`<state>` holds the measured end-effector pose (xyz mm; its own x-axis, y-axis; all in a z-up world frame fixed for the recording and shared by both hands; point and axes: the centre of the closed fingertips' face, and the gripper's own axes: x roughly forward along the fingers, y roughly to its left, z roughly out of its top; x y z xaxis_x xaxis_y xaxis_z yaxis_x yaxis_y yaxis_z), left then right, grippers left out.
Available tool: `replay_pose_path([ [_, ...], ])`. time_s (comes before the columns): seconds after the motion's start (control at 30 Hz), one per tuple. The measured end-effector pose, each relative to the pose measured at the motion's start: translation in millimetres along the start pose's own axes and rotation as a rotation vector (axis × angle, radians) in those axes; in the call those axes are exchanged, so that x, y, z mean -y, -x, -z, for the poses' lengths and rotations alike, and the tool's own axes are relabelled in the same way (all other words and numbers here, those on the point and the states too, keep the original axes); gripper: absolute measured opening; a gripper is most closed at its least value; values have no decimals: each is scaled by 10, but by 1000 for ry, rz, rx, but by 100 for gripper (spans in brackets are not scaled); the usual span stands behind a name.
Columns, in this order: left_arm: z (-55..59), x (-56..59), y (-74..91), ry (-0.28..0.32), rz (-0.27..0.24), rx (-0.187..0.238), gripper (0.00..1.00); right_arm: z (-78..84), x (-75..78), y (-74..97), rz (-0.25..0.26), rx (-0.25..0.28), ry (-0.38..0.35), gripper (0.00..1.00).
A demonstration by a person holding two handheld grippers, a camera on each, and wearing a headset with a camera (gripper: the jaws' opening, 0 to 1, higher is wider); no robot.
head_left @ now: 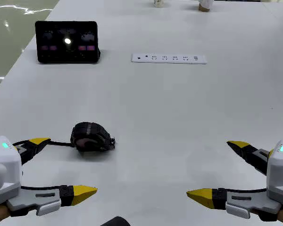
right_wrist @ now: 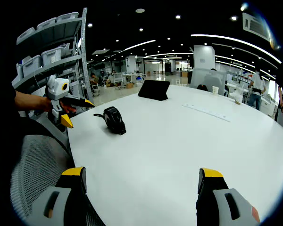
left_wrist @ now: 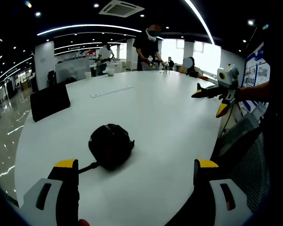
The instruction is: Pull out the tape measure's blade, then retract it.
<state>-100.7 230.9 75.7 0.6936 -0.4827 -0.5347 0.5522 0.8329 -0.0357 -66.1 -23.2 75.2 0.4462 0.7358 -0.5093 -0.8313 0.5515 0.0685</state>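
2 grippers are hovering over the white table [head_left: 179, 103], jaws standing wide open and holding nothing: the left gripper [head_left: 68, 165] at 8 o'clock in the head view, the right gripper [head_left: 211, 168] at 4 o'clock. The black tape measure [head_left: 90, 137] is resting at 1 o'clock from the left gripper, with its wrist strap [head_left: 59, 142] trailing toward 9 o'clock. Judged step: securing the case. The left gripper should be closing across the case body, avoiding the strap, while the right gripper is approaching the blade end from 3 o'clock.
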Motion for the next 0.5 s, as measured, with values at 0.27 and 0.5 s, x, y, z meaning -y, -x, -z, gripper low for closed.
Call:
replay_pose_path([
  [0.27,-2,4,12,1,-1,3,99,7,-16,-1,-5,-3,-6,99],
  [0.5,0,1,14,-1,0,2,99,10,-17,-4,-4,-4,-3,99],
])
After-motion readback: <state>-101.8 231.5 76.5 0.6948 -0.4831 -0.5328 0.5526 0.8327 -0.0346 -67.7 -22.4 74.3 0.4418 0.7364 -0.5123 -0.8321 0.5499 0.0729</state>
